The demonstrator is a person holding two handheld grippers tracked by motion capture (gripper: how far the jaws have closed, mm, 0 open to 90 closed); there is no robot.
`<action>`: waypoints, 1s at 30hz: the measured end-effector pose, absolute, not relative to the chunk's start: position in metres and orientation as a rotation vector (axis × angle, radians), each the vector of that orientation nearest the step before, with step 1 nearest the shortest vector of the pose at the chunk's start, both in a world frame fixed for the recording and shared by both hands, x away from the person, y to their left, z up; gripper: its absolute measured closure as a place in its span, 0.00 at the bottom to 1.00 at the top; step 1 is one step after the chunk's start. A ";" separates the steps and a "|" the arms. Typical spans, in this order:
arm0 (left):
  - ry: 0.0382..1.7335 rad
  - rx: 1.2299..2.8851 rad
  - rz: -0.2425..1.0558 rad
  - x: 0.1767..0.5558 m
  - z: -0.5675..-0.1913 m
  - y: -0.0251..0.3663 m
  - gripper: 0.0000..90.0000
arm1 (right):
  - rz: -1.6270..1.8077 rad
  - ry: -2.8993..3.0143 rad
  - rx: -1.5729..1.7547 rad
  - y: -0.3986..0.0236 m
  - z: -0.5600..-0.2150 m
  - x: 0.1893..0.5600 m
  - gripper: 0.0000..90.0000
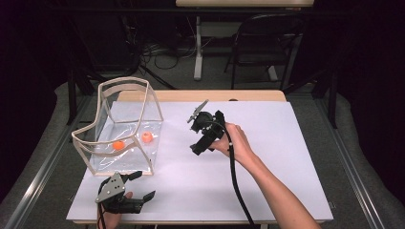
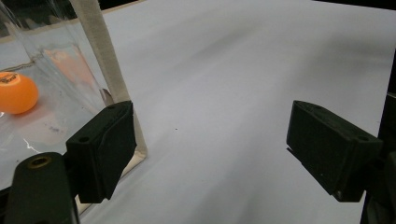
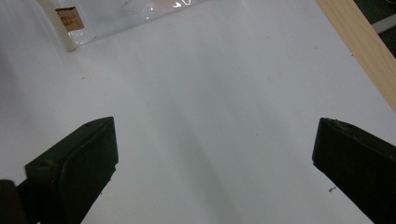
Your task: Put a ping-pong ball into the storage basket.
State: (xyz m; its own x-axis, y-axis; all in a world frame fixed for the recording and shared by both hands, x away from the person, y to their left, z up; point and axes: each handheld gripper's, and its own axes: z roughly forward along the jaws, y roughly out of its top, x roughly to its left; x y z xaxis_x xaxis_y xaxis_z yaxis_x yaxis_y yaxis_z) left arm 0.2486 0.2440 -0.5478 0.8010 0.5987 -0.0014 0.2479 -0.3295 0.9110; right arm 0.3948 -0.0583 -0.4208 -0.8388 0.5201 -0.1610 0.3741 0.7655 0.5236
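A clear bag (image 1: 143, 102) with cream trim stands open at the table's left. Two orange balls (image 1: 118, 145) (image 1: 147, 137) lie on its floor. My left gripper (image 1: 142, 185) rests at the front left, just in front of the bag's near corner, open and empty. In the left gripper view its jaws (image 2: 210, 135) stand wide apart, the left one beside the bag's trim (image 2: 100, 56), with one ball (image 2: 16, 92) behind the clear wall. My right gripper (image 1: 197, 138) is held above mid-table, right of the bag, open (image 3: 215, 140) over bare white surface. The bag's corner (image 3: 70, 21) lies farther off.
A white sheet (image 1: 272, 143) covers the table, with a wooden strip (image 1: 248, 95) along the far edge, also seen as the wooden strip (image 3: 359, 42) at the right. A dark chair (image 1: 267, 38) and cables lie on the floor beyond.
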 end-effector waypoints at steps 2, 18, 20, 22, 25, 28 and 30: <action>0.641 1.918 0.412 0.249 -0.548 0.244 0.18 | 0.700 2.667 0.696 -0.060 -0.423 0.393 0.00; 0.646 1.911 0.409 0.249 -0.548 0.244 0.18 | 0.703 2.678 0.719 -0.079 -0.446 0.378 0.00; 0.644 1.913 0.410 0.249 -0.548 0.244 0.18 | 0.708 2.678 0.727 -0.082 -0.448 0.376 0.00; 0.643 1.915 0.407 0.249 -0.548 0.243 0.18 | 0.712 2.677 0.731 -0.084 -0.451 0.374 0.00; 0.645 1.914 0.411 0.249 -0.548 0.244 0.18 | 0.720 2.677 0.730 -0.089 -0.455 0.370 0.00; 0.647 1.915 0.410 0.249 -0.548 0.244 0.18 | 0.725 2.673 0.739 -0.093 -0.459 0.366 0.00; 0.645 1.915 0.408 0.249 -0.549 0.243 0.18 | 0.733 2.671 0.747 -0.097 -0.463 0.364 0.00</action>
State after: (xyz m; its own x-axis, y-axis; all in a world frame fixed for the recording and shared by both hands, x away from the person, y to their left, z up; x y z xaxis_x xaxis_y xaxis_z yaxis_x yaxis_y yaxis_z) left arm 0.2488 0.2433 -0.5485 0.7985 0.6020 -0.0050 0.2527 -0.3277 0.9104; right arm 0.3640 -0.0969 -0.4626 -0.8300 0.5446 -0.1200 0.4071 0.7388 0.5371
